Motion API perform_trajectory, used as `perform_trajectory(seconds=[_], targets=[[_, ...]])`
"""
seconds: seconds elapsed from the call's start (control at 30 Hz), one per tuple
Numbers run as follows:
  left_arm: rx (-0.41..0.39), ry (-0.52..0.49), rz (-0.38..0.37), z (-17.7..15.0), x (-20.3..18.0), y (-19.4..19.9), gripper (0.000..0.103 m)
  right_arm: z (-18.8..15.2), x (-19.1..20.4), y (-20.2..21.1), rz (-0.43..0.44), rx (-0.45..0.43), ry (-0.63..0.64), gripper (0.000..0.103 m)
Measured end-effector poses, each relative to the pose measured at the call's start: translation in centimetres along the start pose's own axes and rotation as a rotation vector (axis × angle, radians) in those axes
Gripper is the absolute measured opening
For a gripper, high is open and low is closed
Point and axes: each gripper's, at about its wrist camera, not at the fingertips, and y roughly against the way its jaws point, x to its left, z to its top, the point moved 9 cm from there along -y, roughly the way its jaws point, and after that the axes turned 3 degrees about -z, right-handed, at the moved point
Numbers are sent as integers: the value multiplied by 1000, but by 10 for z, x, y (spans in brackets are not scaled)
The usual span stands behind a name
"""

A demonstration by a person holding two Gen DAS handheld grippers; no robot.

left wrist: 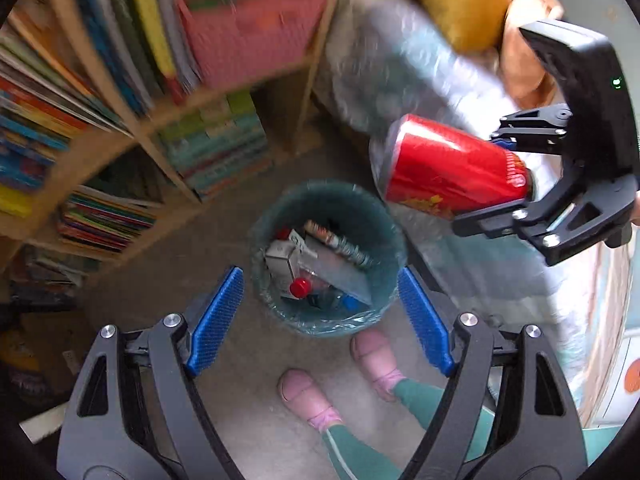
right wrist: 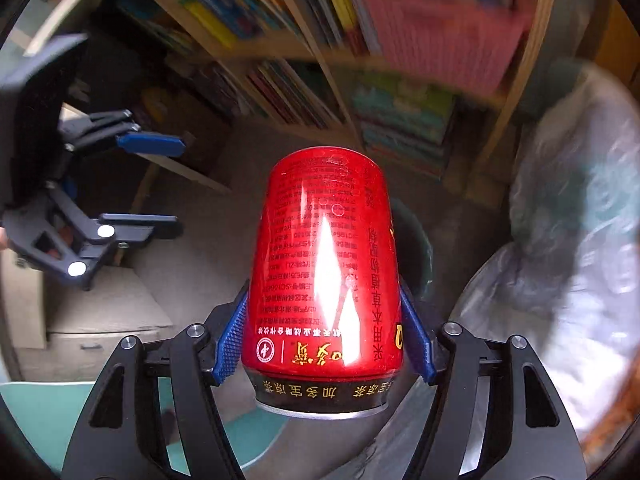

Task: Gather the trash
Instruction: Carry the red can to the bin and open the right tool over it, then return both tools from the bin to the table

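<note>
My right gripper (right wrist: 324, 344) is shut on a red drink can (right wrist: 324, 272) with gold and white print, its blue pads (right wrist: 230, 344) on both sides. In the left wrist view the same can (left wrist: 452, 168) is held by the right gripper (left wrist: 516, 184) in the air, up and to the right of a teal-lined trash bin (left wrist: 394, 236) on the floor. The bin holds several pieces of trash, among them a red cap (left wrist: 300, 287) and a box (left wrist: 280, 266). My left gripper (left wrist: 320, 312) is open and empty above the bin's near rim. It shows open at the left of the right wrist view (right wrist: 148, 184).
A wooden bookshelf (left wrist: 132, 128) full of books stands behind the bin, with a pink basket (left wrist: 256, 32) on it. A bed with grey bedding (left wrist: 400, 64) and a yellow cushion (left wrist: 460, 0) is at the right. The person's pink slippers (left wrist: 304, 396) stand just before the bin.
</note>
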Motion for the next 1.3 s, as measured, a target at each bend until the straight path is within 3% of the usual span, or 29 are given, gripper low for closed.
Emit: perform_trajectory(seconds=[0.07,0.17,0.27,0.37,0.6,0.67,0.87,1.03,1.17,1.23,1.27,1.3], targets=[[22,-40,15,-7,4,-33,77,-8,-12,-41,-4,18,-21,76],[63,-72,13,-15,10,-61,77,-17,-22,-76,-19,50,-23,76],[81,-112,28,-19,9,-61,77,-16,-23,-71,-16,32,-29,76],[54,-118,28,-14,5,-34,77,-12,-13,-40,-1,9,-3,79],[-74,-48,101,15,-2,98,79,34,44,75,27,-51,174,84],[-100,-1,108,18,-1,137,80,54,70,108,37,-71,254,84],[-245,189,240,4,23,276,86,124,162,203,99,-169,453,89],[-387,408,362,-42,59,389,86,179,270,265,163,-269,692,89],[-479,573,514,-103,87,478,89,215,371,292,223,-306,828,89],[-517,651,597,-142,98,518,93,223,433,306,291,-313,879,89],[-530,692,635,-161,105,533,93,230,468,317,380,-416,882,90],[-537,740,668,-184,111,549,94,230,501,325,405,-429,911,90]])
